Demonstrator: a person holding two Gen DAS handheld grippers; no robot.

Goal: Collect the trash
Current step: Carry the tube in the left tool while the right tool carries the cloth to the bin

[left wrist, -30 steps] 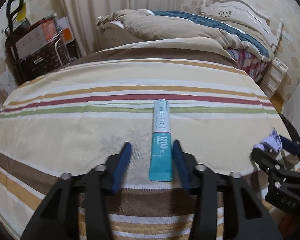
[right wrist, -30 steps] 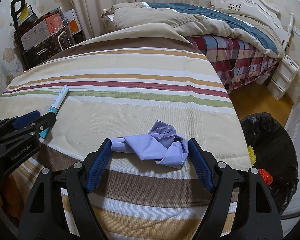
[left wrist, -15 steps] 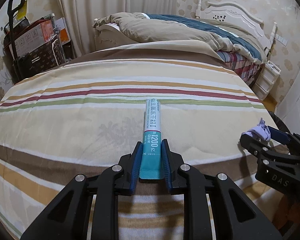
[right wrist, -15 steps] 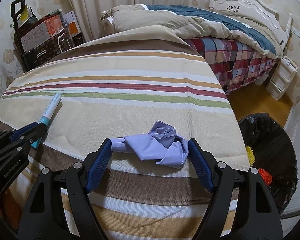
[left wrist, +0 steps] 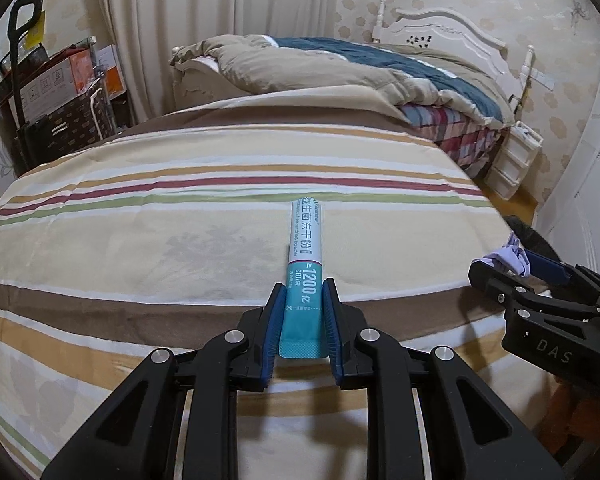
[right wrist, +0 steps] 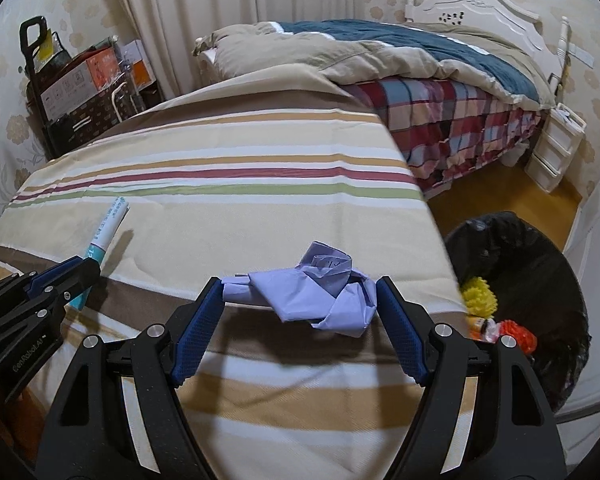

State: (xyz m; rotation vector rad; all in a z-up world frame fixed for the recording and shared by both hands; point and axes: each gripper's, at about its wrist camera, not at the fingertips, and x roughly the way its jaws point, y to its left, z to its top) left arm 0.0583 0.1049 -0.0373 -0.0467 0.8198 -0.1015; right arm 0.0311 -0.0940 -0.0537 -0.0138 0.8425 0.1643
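A long teal and white sachet sticks out forward from my left gripper, which is shut on its teal end and holds it just above the striped cloth. The sachet and the left gripper also show at the left of the right wrist view, with a shadow beneath. My right gripper is shut on a crumpled lilac paper, held above the cloth's near right corner. In the left wrist view, the right gripper shows at the right edge.
A bin with a black liner stands on the wooden floor right of the cloth's edge, with yellow and orange trash inside. Behind is a bed with a rumpled duvet. A trolley of boxes stands at the back left.
My left gripper shut on the sachet's teal end and lifted it off the cloth. My right gripper, still shut on the lilac paper, rose slightly, and more of the bin came into view.
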